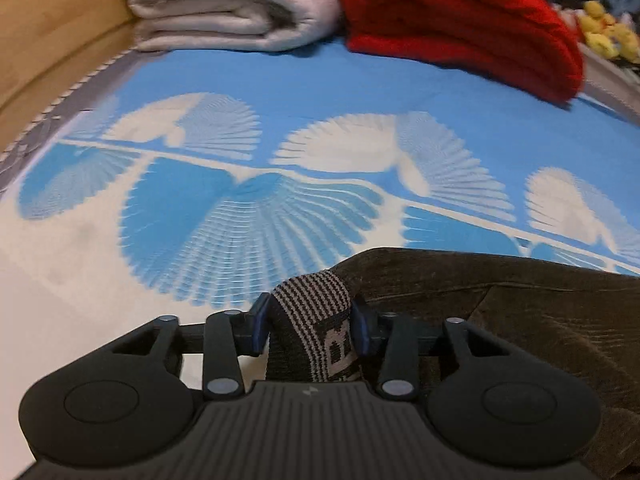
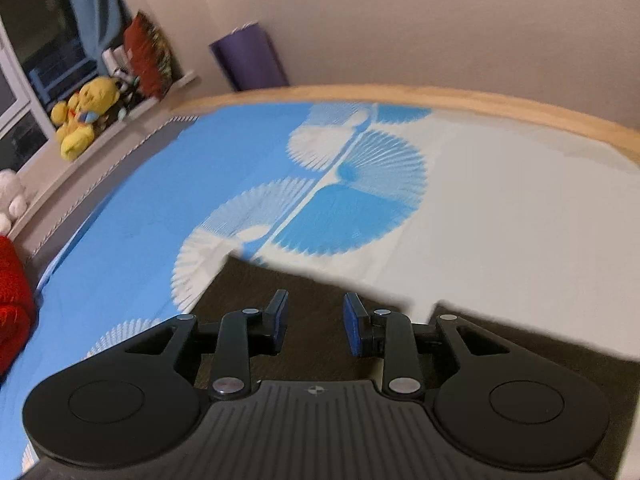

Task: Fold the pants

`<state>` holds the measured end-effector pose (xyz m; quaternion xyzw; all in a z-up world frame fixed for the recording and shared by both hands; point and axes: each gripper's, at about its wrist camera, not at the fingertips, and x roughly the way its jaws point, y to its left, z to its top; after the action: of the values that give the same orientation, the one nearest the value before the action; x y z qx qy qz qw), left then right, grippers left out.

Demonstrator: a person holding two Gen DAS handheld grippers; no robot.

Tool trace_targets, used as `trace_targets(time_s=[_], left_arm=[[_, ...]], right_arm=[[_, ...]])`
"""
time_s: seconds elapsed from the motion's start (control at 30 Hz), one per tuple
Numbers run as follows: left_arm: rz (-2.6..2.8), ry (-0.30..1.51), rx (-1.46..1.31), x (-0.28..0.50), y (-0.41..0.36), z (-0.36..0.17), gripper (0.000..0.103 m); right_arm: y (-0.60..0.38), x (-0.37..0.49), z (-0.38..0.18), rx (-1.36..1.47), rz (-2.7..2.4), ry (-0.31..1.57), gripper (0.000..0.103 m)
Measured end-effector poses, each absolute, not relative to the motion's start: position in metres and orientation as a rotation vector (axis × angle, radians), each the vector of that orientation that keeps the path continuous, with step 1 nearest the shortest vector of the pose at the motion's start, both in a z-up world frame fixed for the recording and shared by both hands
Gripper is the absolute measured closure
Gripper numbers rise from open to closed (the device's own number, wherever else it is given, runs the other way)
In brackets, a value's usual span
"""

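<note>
Left gripper [image 1: 310,326]: blue pads pinched on the striped knit waistband [image 1: 316,320] of the dark brown pants [image 1: 500,304]. The band bunches up between the pads and rises in a hump, so the grip is on a gathered fold rather than a flat edge. Judgement: holding at the waistband gives control of the stiffest, thickest part of the garment, a sensible handle for carrying that end over.

Right gripper [image 2: 314,326]: fingers spread apart, nothing between them. It hangs above a flat panel of the same brown cloth, whose straight edge and corner lie just ahead of the fingertips. Whether the pads touch the fabric cannot be told. Judgement: it is placed to take or pin this end while the left one carries its end.

Pants location: spread on the bed sheet [image 1: 280,80], at the near edge of both views; the rest runs out of frame.

Surface: blue and white sheet with fan-shaped prints, lying smooth. Soft footing, so cloth may drag and wrinkle.

Room: wooden bed frame [image 2: 480,100] along the far side, plain wall behind. Folded white blanket [image 1: 228,4] and red blanket [image 1: 460,20] stacked at one end of the bed, well apart from the pants. Yellow plush toy [image 2: 80,116] on a ledge by the window; purple cylinder [image 2: 250,60] against the wall.
</note>
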<state>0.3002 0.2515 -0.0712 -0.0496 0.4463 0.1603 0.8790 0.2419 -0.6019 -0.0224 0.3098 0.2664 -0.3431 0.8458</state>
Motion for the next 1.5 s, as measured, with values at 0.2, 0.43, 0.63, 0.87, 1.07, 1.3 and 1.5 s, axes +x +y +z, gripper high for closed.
trace_targets(time_s=[0.2,0.43,0.63,0.87,1.07,1.3,1.5], left_arm=[[0.319,0.828,-0.169,0.273,0.253,-0.008,0.041],[0.259,1.021,-0.369,0.214,0.267,0.027,0.041],[0.203,1.128,-0.431,0.136,0.271,-0.013,0.035],[0.208,1.291,-0.264,0.118,0.272,-0.064,0.032],[0.167,1.279,-0.301,0.121,0.274,-0.066,0.028],[0.141,1.335,-0.211,0.132,0.26,-0.088,0.028],[0.089,1.339,-0.162,0.133,0.253,-0.096,0.035]], right_arm=[[-0.64,0.168,-0.024,0.702,-0.753,0.623,0.07],[-0.679,0.089,-0.068,0.831,-0.773,0.854,0.059],[-0.691,0.056,-0.113,0.92,-0.724,1.012,0.059],[-0.695,0.035,-0.096,0.927,-0.775,0.953,0.058],[-0.702,0.038,-0.115,0.879,-0.775,1.065,0.05],[-0.689,0.051,-0.122,0.771,-0.725,1.101,0.073],[-0.684,0.06,-0.12,0.711,-0.709,1.1,0.094]])
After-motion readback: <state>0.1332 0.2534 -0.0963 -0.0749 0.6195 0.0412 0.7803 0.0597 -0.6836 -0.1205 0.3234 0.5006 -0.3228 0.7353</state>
